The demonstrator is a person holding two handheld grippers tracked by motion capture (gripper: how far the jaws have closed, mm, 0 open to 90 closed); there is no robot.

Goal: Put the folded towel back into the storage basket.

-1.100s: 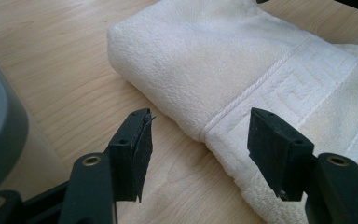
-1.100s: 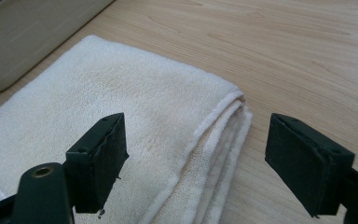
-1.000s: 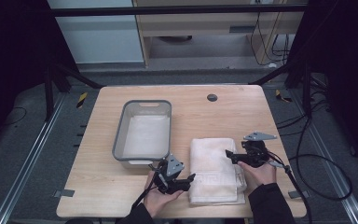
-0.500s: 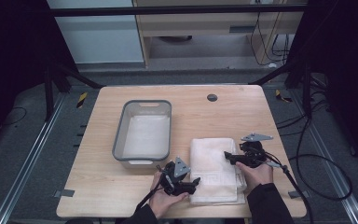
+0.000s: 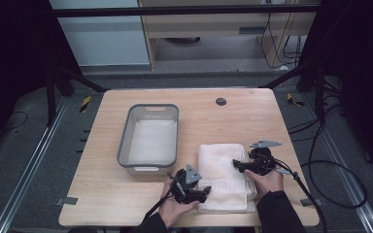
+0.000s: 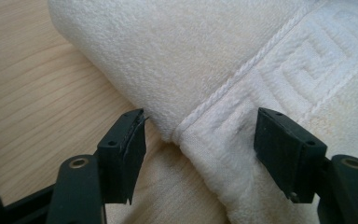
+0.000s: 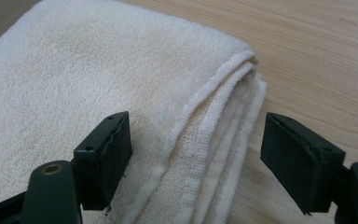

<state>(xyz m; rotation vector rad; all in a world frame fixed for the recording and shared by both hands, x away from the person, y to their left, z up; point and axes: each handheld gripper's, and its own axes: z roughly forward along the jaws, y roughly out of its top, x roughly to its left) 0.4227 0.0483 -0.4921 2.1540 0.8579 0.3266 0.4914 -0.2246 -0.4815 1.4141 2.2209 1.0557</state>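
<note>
a folded white towel [image 5: 225, 177] lies flat on the near right part of a wooden table [image 5: 252, 116], its long axis running away from the person, its near end at the table's front edge. just to its left, apart from it, stands a grey plastic basin [image 5: 148, 138] with a pale cloth lying inside

the left gripper [image 5: 202, 191] comes at the towel's near left corner from the left side, pointing across the short axis. in the left gripper view its jaws stand wide apart, having just opened further, and the towel's corner [image 6: 200, 135], with its corded band and key pattern, sits in the gap between them without either pad pressing on it

the right gripper [image 5: 236, 165] lies on the towel's right edge, about midway along its length, pointing left. in the right gripper view its jaws are also apart, though they have just been narrowing, and the stacked layered edge of the towel [image 7: 214, 140] runs up between them, untouched by the pads

both hands are equally close to the towel; judging by this, each needs only a short push forward and a squeeze to take hold
</note>
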